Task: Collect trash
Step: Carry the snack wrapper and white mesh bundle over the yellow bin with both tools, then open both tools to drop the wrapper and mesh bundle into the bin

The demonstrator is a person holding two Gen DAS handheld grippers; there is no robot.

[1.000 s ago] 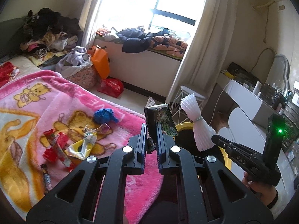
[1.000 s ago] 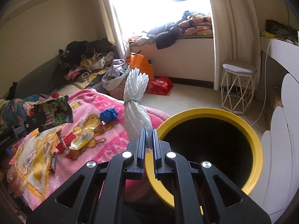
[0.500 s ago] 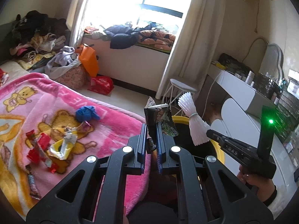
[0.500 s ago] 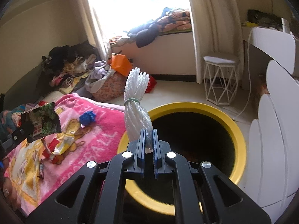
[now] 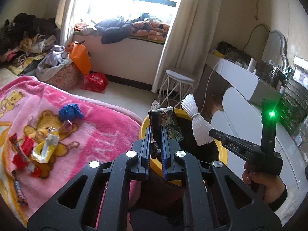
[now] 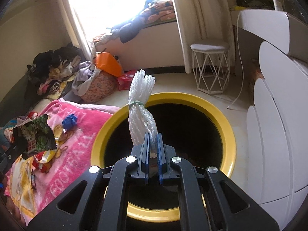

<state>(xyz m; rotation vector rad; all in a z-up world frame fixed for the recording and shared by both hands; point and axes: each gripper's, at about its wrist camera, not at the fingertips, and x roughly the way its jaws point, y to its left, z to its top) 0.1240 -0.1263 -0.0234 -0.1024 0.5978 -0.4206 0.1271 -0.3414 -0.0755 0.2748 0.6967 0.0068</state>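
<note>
Jaws of my right gripper pinch the white foam net at its lower end — light, squashy, long axis toward 12 o'clock over the yellow bin. My left gripper clamps a crinkly snack wrapper — limp, upright, bin rim at 1 o'clock.

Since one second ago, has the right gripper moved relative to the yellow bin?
Yes. The right gripper moved toward the yellow bin, whose opening now lies beneath its fingers.
</note>
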